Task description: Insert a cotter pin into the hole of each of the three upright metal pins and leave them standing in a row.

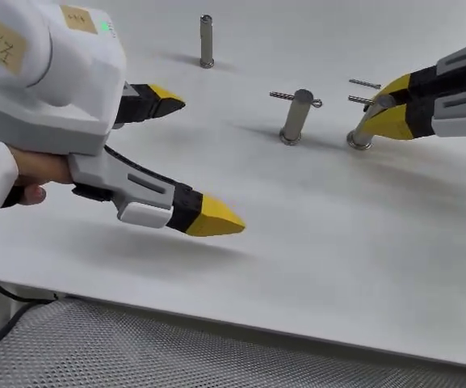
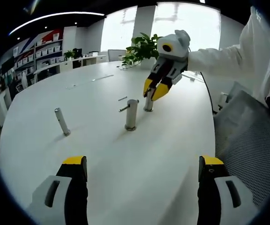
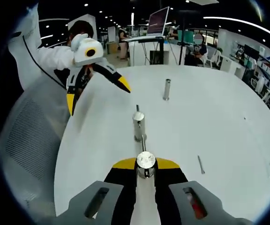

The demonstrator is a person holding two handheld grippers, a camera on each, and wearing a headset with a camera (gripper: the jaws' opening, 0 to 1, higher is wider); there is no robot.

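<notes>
Three metal pins stand in a loose row on the white worktop (image 1: 337, 242). The bare pin (image 1: 207, 40) at the far end has an empty hole. The middle pin (image 1: 295, 117) carries a cotter pin (image 1: 285, 96) across its top. The third pin (image 1: 362, 136) has a thin rod (image 1: 359, 99) sticking out near its head, which I take for its own cotter pin (the yellow jaws hide the hole itself). One loose cotter pin (image 1: 364, 83) lies flat on the worktop just beyond the third pin, well apart from the bare pin it is presumably meant for.

The pins look like solid steel: stiff, smooth and slippery. Each stands on a small flared foot, so a sideways nudge would likely topple it. The best hold is on the shaft below the hole, leaving the hole free. The loose cotter pin is light, springy wire lying flush on the surface. It will probably skate away unless pinched squarely, best near its looped end so the legs lead.

The right gripper (image 1: 374, 113) is clenched on the third pin's upper shaft, and the pin's head sits between its jaws in the right gripper view. The left gripper (image 1: 212, 164) hangs above the worktop with jaws spread wide, grasping nothing, well apart from all three pins.
</notes>
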